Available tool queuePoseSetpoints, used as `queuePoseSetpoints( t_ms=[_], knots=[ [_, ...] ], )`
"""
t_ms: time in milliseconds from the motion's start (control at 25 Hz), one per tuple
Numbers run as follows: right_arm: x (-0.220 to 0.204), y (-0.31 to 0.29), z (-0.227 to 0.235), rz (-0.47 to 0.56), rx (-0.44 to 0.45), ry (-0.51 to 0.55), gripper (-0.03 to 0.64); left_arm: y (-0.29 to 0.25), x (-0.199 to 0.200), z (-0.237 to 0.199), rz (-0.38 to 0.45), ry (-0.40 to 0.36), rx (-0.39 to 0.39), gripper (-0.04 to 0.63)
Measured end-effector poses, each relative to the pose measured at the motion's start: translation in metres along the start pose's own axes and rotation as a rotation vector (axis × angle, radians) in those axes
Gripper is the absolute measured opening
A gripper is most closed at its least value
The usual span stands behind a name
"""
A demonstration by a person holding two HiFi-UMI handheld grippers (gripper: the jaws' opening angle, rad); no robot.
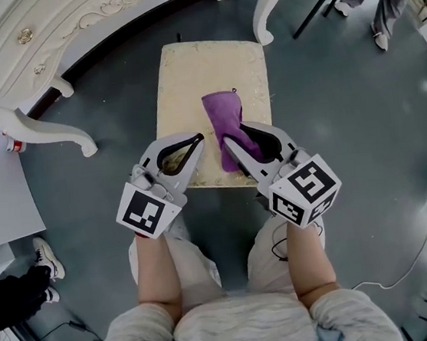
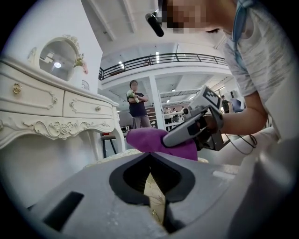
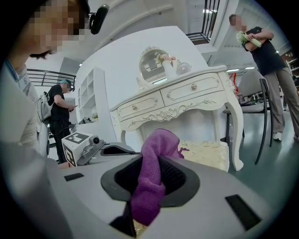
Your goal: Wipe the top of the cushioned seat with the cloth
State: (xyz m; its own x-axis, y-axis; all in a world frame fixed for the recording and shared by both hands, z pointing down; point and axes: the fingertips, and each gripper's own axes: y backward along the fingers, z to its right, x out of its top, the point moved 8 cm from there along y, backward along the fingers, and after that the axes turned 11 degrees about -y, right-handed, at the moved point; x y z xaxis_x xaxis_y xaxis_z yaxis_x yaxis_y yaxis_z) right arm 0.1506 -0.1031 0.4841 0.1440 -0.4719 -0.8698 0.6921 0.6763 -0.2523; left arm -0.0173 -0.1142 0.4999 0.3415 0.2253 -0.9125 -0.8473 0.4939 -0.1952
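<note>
Here, 1 right gripper (image 1: 227,142) clamps 1 cloth (image 1: 226,114) on 1 seat (image 1: 186,76); 1 left gripper (image 1: 198,137) is closed.

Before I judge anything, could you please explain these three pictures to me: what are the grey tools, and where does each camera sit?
A person holds two grey hand tools, each a two-jaw gripper. One picture is from a camera on the head, looking down; the other two ride on the grippers. Below stands a cream cushioned seat with a purple cloth on it. The right gripper is shut on the cloth; the left gripper is shut, empty.
</note>
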Motion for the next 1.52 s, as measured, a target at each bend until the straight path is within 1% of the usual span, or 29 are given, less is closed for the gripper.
queuePoseSetpoints(
  t_ms=[160, 280, 360, 520, 640, 720, 840, 1000, 1280, 1400, 1520],
  knots=[
    [0.021, 0.008, -0.004, -0.045, 0.013, -0.044, 0.089, -0.006, 0.019, -0.009, -0.001, 0.130, 0.014, 0.012],
    [0.046, 0.021, -0.008, -0.078, 0.003, -0.046, 0.090, -0.006, 0.047, -0.020, 0.022, 0.197, 0.010, 0.012],
    [0.065, 0.031, -0.013, -0.093, -0.005, -0.050, 0.091, -0.001, 0.068, -0.024, 0.023, 0.229, 0.001, 0.012],
    [0.107, 0.058, -0.033, -0.123, -0.025, -0.053, 0.090, 0.010, 0.118, -0.029, -0.001, 0.268, -0.003, 0.012],
    [0.142, 0.083, -0.056, -0.139, -0.017, -0.053, 0.090, 0.017, 0.164, -0.033, -0.007, 0.271, -0.012, 0.012],
    [0.166, 0.102, -0.074, -0.141, -0.008, -0.062, 0.090, 0.024, 0.200, -0.035, -0.016, 0.288, -0.010, 0.012],
    [0.204, 0.132, -0.105, -0.156, -0.014, -0.057, 0.089, 0.037, 0.256, -0.040, -0.007, 0.262, -0.012, 0.012],
    [0.250, 0.167, -0.140, -0.157, -0.020, -0.049, 0.089, 0.060, 0.324, -0.047, -0.002, 0.259, -0.011, 0.012],
    [0.321, 0.226, -0.193, -0.152, 0.005, 0.013, 0.090, 0.097, 0.433, -0.049, -0.013, 0.212, 0.006, 0.012],
    [0.350, 0.251, -0.213, -0.159, 0.027, 0.057, 0.089, 0.107, 0.479, -0.045, -0.013, 0.189, 0.019, 0.012],
    [0.374, 0.276, -0.232, -0.161, 0.043, 0.110, 0.089, 0.120, 0.516, -0.039, -0.013, 0.160, 0.031, 0.012]
  ],
)
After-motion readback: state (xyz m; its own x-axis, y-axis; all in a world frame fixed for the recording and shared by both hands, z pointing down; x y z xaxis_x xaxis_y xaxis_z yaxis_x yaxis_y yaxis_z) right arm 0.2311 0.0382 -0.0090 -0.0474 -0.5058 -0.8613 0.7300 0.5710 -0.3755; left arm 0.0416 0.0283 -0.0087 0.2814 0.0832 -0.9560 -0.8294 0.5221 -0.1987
